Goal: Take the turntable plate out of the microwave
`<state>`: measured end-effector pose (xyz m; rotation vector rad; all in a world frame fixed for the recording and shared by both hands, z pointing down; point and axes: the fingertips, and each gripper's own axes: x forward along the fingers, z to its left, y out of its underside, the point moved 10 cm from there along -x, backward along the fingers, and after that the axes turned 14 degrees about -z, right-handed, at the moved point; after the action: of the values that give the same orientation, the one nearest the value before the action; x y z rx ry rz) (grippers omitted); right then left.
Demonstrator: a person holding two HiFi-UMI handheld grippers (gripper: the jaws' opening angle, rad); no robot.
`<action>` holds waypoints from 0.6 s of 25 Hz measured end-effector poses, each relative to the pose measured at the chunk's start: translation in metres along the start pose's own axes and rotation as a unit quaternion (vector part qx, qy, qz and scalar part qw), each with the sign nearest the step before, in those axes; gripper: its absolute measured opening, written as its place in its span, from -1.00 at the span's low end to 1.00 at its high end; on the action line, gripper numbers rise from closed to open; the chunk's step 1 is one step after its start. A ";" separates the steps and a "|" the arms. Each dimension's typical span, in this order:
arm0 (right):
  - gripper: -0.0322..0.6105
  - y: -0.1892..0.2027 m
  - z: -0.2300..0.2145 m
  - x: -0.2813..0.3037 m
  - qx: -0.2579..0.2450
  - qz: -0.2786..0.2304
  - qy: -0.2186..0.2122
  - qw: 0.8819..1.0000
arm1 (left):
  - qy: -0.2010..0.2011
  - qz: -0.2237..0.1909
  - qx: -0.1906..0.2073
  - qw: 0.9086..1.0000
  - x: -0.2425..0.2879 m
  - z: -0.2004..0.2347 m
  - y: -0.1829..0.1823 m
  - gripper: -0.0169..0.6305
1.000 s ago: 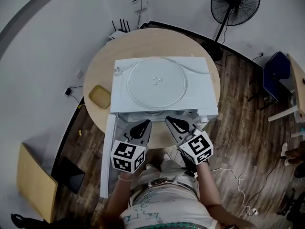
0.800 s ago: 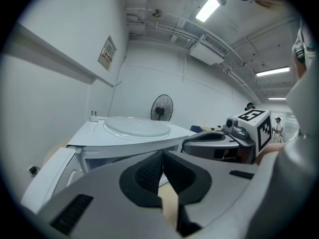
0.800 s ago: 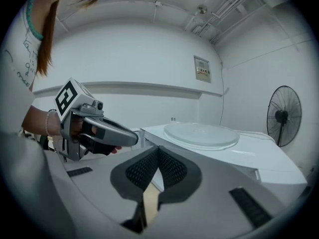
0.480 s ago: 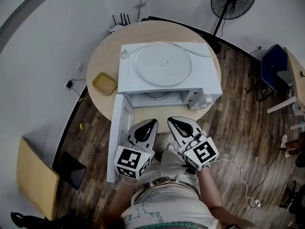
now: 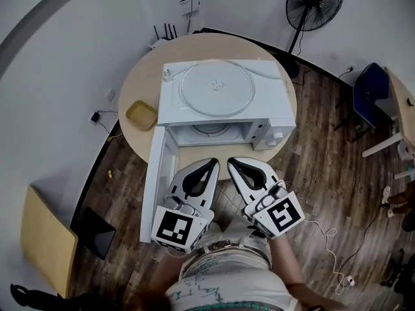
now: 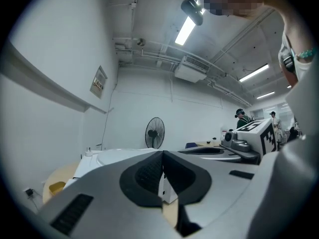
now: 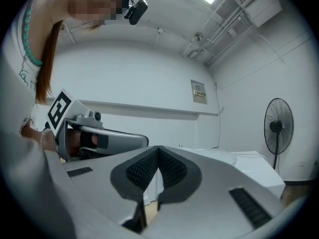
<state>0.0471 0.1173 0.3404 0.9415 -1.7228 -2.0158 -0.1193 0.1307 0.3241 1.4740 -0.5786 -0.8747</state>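
The glass turntable plate (image 5: 218, 87) lay flat and face up on the roof of the white microwave (image 5: 279, 125). It was a round disc with no long axis, centred on that top panel. The microwave stood on a round wooden table (image 5: 136, 83), and its door (image 5: 154, 180) hung wide open, swung out toward the person on the left side. A small yellow tray (image 5: 142, 115) sat on the table just beside the microwave's left wall. Both tongs were held well clear of the oven, in front of the person's waist and pointing level toward it. The left gripper (image 5: 213, 162) had its jaws pressed together on nothing, and the right gripper (image 5: 231, 162) was likewise closed and empty.
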 end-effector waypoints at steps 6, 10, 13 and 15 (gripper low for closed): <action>-0.93 -0.033 -0.016 -0.015 0.018 -0.029 -0.023 0.999 | -0.037 -0.020 0.021 0.999 0.014 -0.035 -0.019 -0.91; -0.93 -0.048 -0.038 -0.030 0.011 -0.032 -0.031 0.999 | -0.066 -0.046 0.029 0.996 0.025 -0.056 -0.025 -0.91; -0.93 -0.052 -0.051 -0.041 0.016 -0.025 -0.049 0.998 | -0.083 -0.051 0.038 0.995 0.034 -0.075 -0.025 -0.91; -0.93 -0.052 -0.057 -0.048 0.014 -0.022 -0.064 0.998 | -0.095 -0.039 0.039 0.994 0.040 -0.089 -0.024 -0.91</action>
<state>0.1286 0.1164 0.3004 0.8840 -1.8171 -2.1275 -0.0284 0.1549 0.2886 1.5016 -0.7052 -1.0719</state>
